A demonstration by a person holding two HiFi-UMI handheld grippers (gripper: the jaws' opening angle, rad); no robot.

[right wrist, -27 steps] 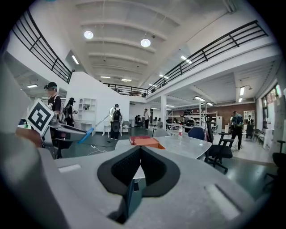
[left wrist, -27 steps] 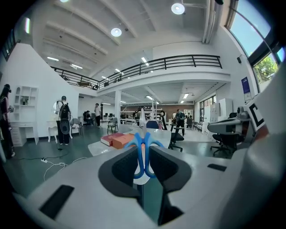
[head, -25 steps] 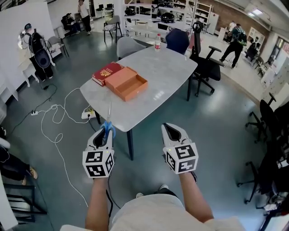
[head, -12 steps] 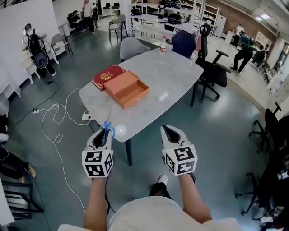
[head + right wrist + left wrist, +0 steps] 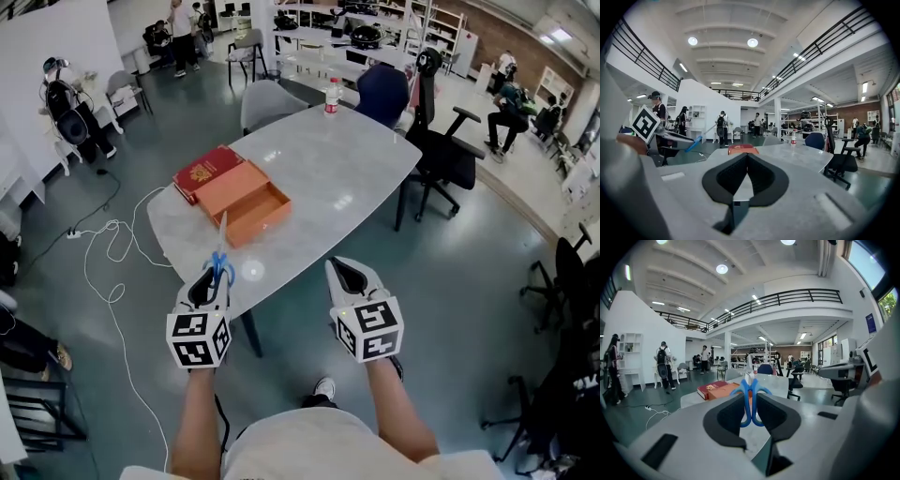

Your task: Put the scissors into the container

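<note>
My left gripper (image 5: pixel 210 284) is shut on the blue handles of the scissors (image 5: pixel 221 262). Their blades stick up and forward over the near edge of the table, pointing toward the open orange box (image 5: pixel 246 202). In the left gripper view the scissors (image 5: pixel 751 399) stand upright between the jaws, with the orange box (image 5: pixel 724 391) beyond them. My right gripper (image 5: pixel 346 277) is shut and holds nothing, level with the left one at the table's near edge. The right gripper view shows its jaws closed at the tips of my right gripper (image 5: pixel 746 157), with the scissors (image 5: pixel 695 142) off to the left.
A red book (image 5: pixel 206 169) lies against the box's far side on the grey table (image 5: pixel 328 159). A water bottle (image 5: pixel 329 96) stands at the far end. Chairs (image 5: pixel 441 141) ring the far and right sides. White cables (image 5: pixel 108 258) trail on the floor at left.
Both grippers have come closer to the table. The scissors' blades now reach over its near edge, closer to the orange box. The grip on the scissors is unchanged.
</note>
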